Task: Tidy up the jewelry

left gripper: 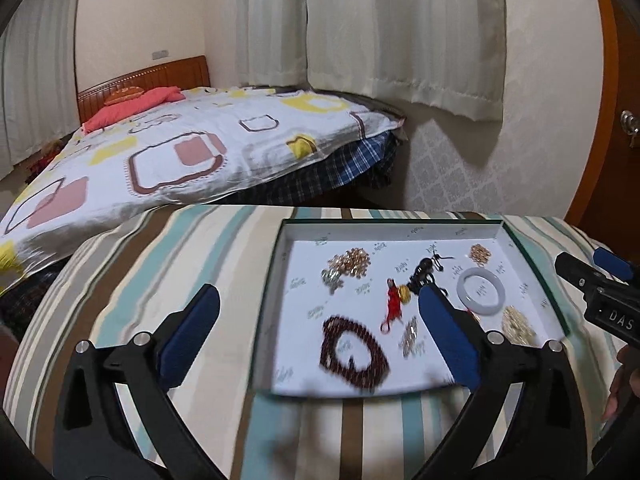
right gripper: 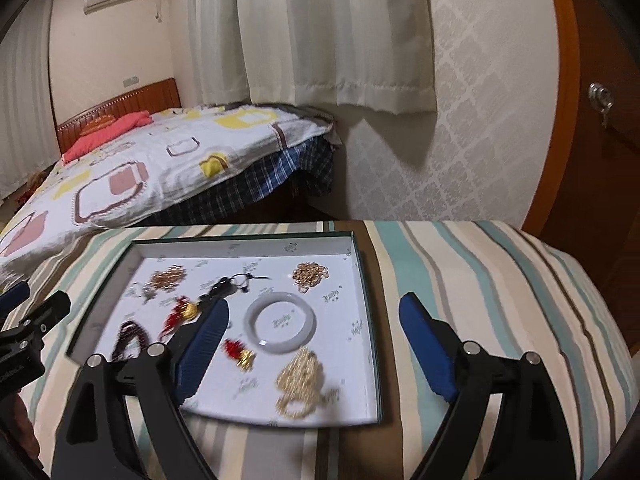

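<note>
A shallow white tray [left gripper: 304, 236] [right gripper: 362, 280] lies on a striped cloth and holds loose jewelry. In it are a dark red bead bracelet [left gripper: 354, 354] [right gripper: 128, 334], a white jade bangle [left gripper: 481, 291] [right gripper: 280, 322], gold chain piles [left gripper: 352, 262] [right gripper: 300, 380], a red tassel charm [left gripper: 394, 304] [right gripper: 240, 354] and a black cord piece [left gripper: 424, 270] [right gripper: 224, 286]. My left gripper [left gripper: 316, 320] is open above the tray's near left edge. My right gripper [right gripper: 314, 332] is open above the tray's near right part. Neither holds anything.
The striped cloth [left gripper: 192, 248] [right gripper: 480, 264] covers the work surface. A bed with a patterned quilt [left gripper: 192, 144] [right gripper: 132, 168] stands behind at the left. Curtains [left gripper: 400, 28], a papered wall and a wooden door [right gripper: 592, 140] are at the back right.
</note>
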`<control>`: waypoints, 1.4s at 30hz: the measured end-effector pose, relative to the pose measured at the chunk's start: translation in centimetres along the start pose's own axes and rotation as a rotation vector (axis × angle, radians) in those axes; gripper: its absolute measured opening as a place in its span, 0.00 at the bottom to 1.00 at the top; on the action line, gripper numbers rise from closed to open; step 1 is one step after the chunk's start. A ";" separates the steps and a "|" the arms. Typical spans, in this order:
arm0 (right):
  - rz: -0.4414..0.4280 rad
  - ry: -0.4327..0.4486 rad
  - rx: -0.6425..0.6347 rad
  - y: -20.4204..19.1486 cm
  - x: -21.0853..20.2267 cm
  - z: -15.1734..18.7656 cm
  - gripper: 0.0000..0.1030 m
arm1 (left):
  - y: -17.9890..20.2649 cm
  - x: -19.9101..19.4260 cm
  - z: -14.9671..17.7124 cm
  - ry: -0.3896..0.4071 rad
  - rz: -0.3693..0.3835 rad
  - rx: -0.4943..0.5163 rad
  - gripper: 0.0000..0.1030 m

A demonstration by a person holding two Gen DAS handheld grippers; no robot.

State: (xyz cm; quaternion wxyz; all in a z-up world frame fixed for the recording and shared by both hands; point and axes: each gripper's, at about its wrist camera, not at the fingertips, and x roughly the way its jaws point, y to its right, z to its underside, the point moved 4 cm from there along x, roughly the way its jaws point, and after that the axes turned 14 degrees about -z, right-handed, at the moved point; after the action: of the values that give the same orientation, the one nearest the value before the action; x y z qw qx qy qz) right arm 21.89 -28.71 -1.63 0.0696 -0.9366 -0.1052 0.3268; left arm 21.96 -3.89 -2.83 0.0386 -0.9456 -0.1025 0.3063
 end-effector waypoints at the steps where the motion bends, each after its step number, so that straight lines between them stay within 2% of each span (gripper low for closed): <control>1: -0.001 0.006 -0.003 -0.3 -0.7 0.2 0.82 | -0.5 -1.1 0.3 0.003 0.002 -0.004 0.95; 12: -0.011 0.094 -0.029 -3.8 -9.9 2.5 0.83 | -4.5 -10.7 3.1 0.059 -0.058 -0.004 0.96; 21: -0.024 0.146 -0.033 -5.4 -15.6 3.4 0.83 | -7.9 -17.5 4.3 0.112 -0.060 -0.045 0.96; 26: -0.021 0.182 -0.054 -6.4 -18.3 3.7 0.83 | -9.3 -19.8 4.4 0.128 -0.066 -0.075 0.96; 34: -0.015 0.227 -0.076 -7.5 -21.1 3.8 0.83 | -9.6 -22.1 4.6 0.142 -0.031 -0.085 0.96; 42: -0.015 0.235 -0.076 -7.7 -21.8 4.2 0.83 | -9.6 -22.8 4.7 0.147 -0.021 -0.086 0.96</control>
State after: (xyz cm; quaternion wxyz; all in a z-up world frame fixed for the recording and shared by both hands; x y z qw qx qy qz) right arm 1.43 -26.31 9.72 0.0484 -0.9696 -0.1159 0.2102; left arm -0.53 0.61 7.71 0.0086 -0.9652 -0.1221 0.2311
